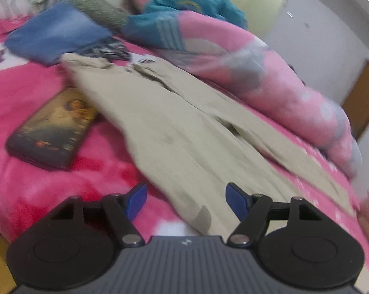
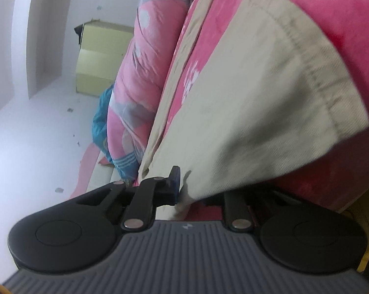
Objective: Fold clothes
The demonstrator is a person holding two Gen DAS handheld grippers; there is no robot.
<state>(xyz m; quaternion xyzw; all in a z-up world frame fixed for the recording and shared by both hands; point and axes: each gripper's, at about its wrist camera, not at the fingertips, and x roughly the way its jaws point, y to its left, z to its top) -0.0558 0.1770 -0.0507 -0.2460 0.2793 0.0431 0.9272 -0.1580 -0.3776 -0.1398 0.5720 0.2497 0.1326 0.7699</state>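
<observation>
We saw a pink blanket (image 1: 37, 93) covering the bed, with beige trousers (image 1: 174, 127) stretched lengthwise along its middle. A rolled pink quilt (image 1: 270, 78) lay along the far edge, a folded blue garment (image 1: 54, 34) at the head end. Our left gripper (image 1: 185, 199) hovered, jaws apart, over one trouser cuff. Our right gripper (image 2: 184, 191) had clamped the other trouser leg's hem.

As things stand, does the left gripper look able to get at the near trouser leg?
Probably yes. The left gripper stands open just before the beige trousers, whose near leg runs between its fingers with nothing lying over it. The book lies off to the side, clear of the path.
</observation>
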